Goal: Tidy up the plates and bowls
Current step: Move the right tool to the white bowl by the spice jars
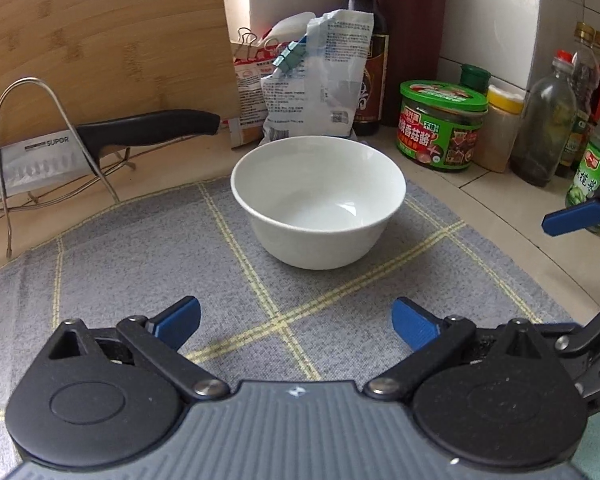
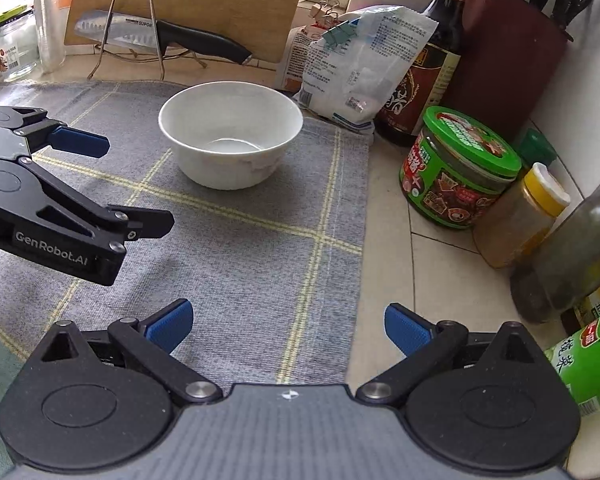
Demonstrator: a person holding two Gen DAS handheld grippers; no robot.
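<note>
Left wrist view: the left hand-held gripper (image 1: 296, 322) hangs low over a grey checked cloth mat (image 1: 140, 280), its blue fingers spread wide with nothing between them. Straight ahead a round white ceramic bowl (image 1: 318, 200) stands upright on the mat's far part, mouth up, empty; being round, it has no long axis. Behind it leans a clipped white plastic bag (image 1: 320, 80).

Right wrist view: the right hand-held gripper (image 2: 288, 328) is likewise wide open and empty, near the mat's right edge beside the tiled surface (image 2: 420, 280). The bowl (image 2: 230, 136) sits ahead and left of it, well apart.
</note>
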